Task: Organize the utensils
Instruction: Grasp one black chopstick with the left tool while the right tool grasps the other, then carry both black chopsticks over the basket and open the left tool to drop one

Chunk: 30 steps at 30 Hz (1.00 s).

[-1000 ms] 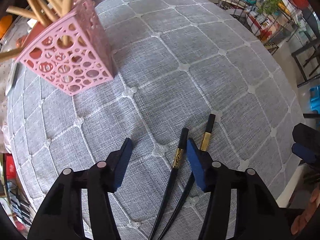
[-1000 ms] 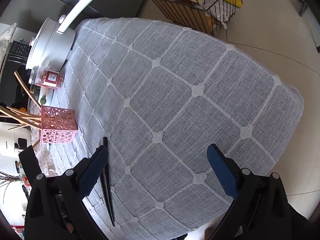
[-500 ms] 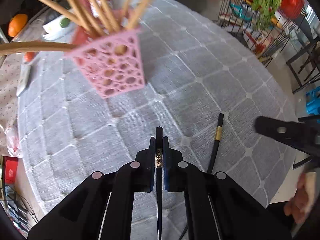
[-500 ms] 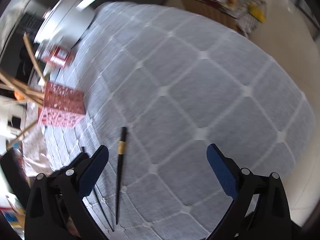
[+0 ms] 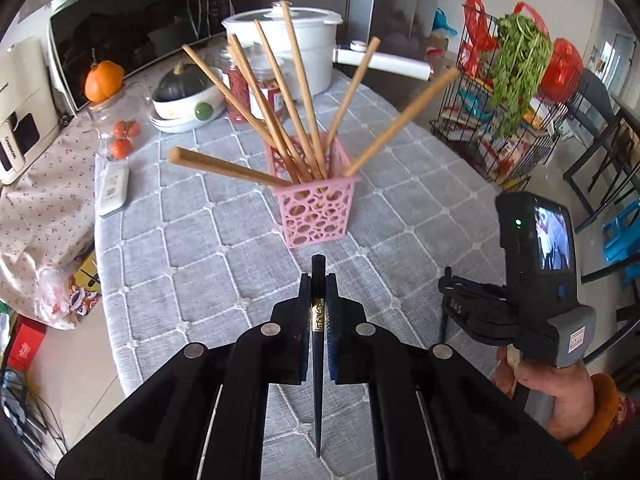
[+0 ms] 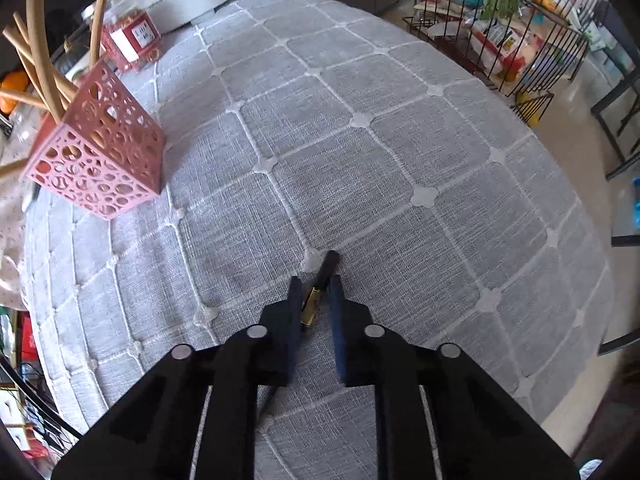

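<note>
- Two black chopsticks with gold bands are the pieces in hand, one to each tongs; the landmark for all places below is the pink holder (image 5: pixel 316 216), a perforated square box standing on the grey quilted desk (image 5: pixel 224 240).
- Left tongs (image 5: pixel 319 280): clamped on the first black chopstick (image 5: pixel 319 344), which runs straight down the middle of the jaws. It is carried clear of the cloth, on the near side of the pink holder and aimed roughly toward it.
- Right tongs (image 6: pixel 314 282): jaws have just been closing around the second black chopstick (image 6: pixel 320 284), near its gold band. The stick sits slanted between the pads, and its end appears to lie on the cloth, well to the near right of the pink holder.
- Wooden chopsticks (image 5: pixel 280 112): several, already standing fanned out in the pink holder.
- Step in hand, as judged: pick-up of the last two loose pieces, left one lifted, right one just gripped.
- Next move, as judged: carry each stick over the pink holder's open top, tip it nearer upright, and lower it among the wooden ones without knocking them or toppling the light box.
- Caution: the slanted right grip may let the stick swivel on lifting.
</note>
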Available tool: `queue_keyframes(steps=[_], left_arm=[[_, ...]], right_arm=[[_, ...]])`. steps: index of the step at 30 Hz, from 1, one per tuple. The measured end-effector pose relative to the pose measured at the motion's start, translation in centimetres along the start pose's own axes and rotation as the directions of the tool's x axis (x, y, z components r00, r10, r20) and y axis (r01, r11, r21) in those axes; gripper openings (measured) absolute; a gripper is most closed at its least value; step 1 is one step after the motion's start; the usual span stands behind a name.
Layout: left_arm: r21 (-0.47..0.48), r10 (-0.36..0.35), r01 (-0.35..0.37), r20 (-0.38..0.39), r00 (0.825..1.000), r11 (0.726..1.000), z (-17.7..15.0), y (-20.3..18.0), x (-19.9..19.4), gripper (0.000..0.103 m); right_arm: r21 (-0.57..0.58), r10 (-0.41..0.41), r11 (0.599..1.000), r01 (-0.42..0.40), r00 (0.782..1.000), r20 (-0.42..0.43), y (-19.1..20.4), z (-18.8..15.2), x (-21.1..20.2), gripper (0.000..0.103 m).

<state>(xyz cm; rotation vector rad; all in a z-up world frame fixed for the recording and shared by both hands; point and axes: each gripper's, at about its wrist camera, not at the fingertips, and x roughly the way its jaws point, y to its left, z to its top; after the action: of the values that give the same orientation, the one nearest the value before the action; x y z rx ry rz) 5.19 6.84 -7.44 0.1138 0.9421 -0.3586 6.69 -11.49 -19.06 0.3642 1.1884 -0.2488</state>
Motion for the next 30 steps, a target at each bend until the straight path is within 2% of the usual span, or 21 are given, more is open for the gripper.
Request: queue_keyframes(steps=[4, 9, 12, 20, 26, 30], left_arm=[[-0.021, -0.009, 0.01, 0.043, 0.999, 1.0, -0.1, 1.1, -2.1, 0.006], [-0.043, -0.024, 0.028, 0.094, 0.995, 0.999, -0.1, 1.5, -4.2, 0.006], [-0.069, -0.035, 0.044, 0.12, 0.992, 0.997, -0.3, 1.9, -5.4, 0.006], [-0.087, -0.04, 0.057, 0.188, 0.981, 0.995, 0.0, 1.6, -8.1, 0.006], [-0.098, -0.056, 0.085, 0.264, 0.963, 0.992, 1.1, 1.5, -10.8, 0.006], [-0.124, -0.064, 0.111, 0.337, 0.939, 0.986, 2.7, 1.6, -13.0, 0.006]], right_arm=[[0.016, 0.096, 0.995, -0.098, 0.992, 0.086, -2.0, 0.1, -3.3, 0.007], [-0.038, 0.176, 0.984, -0.172, 0.956, 0.235, -3.2, -0.7, -8.9, 0.007], [-0.04, 0.227, 0.974, -0.225, 0.935, 0.272, -3.9, -1.5, -10.9, 0.007], [-0.054, 0.304, 0.952, -0.303, 0.896, 0.325, -4.1, -3.0, -15.3, 0.007], [-0.089, 0.366, 0.928, -0.361, 0.845, 0.389, -3.6, -2.1, -19.9, 0.007], [-0.113, 0.412, 0.907, -0.405, 0.801, 0.434, -3.3, -1.3, -23.1, 0.007]])
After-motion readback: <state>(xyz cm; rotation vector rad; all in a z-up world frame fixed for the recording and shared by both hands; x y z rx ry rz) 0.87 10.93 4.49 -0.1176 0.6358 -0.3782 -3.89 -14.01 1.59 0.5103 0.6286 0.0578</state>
